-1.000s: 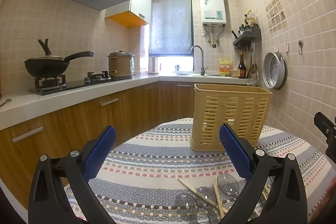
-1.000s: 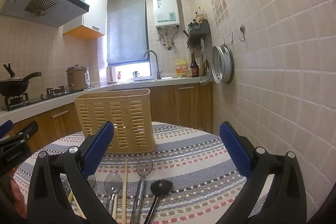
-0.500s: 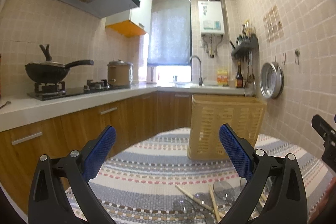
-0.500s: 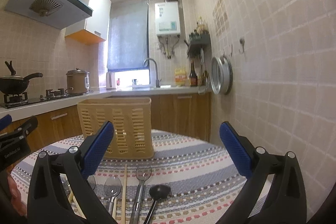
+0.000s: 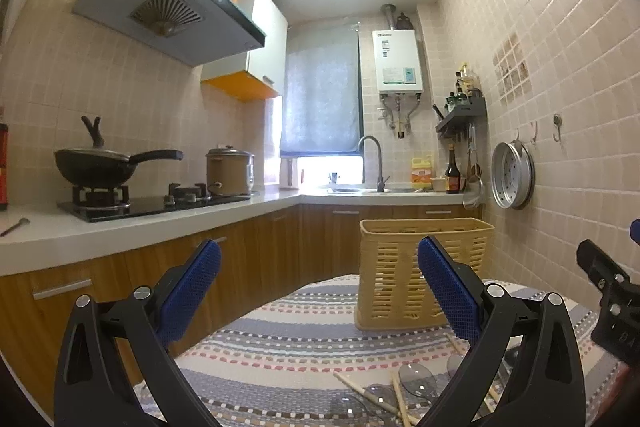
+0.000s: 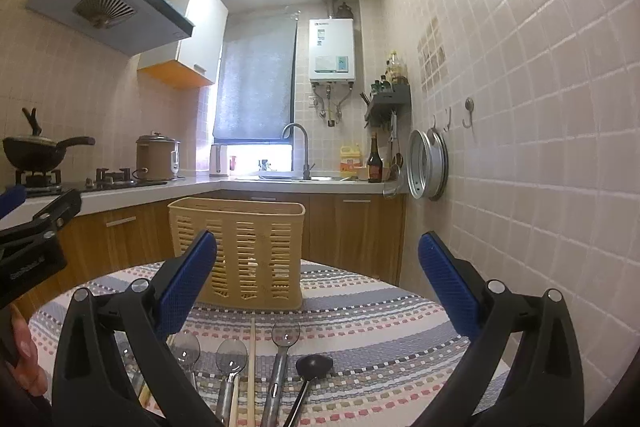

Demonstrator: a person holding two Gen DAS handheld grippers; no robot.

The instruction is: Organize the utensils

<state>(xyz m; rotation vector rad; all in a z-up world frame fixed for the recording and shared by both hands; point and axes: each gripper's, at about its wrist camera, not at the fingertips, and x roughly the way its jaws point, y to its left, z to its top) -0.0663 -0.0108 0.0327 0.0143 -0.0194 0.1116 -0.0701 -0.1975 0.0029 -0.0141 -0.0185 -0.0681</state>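
A tan slotted plastic utensil basket [image 5: 424,275] [image 6: 244,251] stands upright on a round table with a striped cloth [image 5: 288,339] [image 6: 360,315]. In front of it lie clear-bowled spoons [image 6: 232,351] [image 5: 418,379], wooden chopsticks [image 6: 252,359] [image 5: 368,395], a larger metal-handled spoon [image 6: 285,333] and a black ladle [image 6: 314,365]. My left gripper [image 5: 318,283] is open and empty, above the table to the left of the utensils. My right gripper [image 6: 318,279] is open and empty, above the utensils, short of the basket.
A tiled wall [image 6: 520,147] runs close along the table's right side, with a hung steamer tray [image 6: 428,163]. A counter with a wok [image 5: 96,167], a rice cooker [image 5: 230,171] and a sink tap [image 5: 372,159] stands behind and to the left.
Both views have tilted upward and drawn back a little: the basket and utensils sit lower in frame and more ceiling shows. Both grippers stay open.
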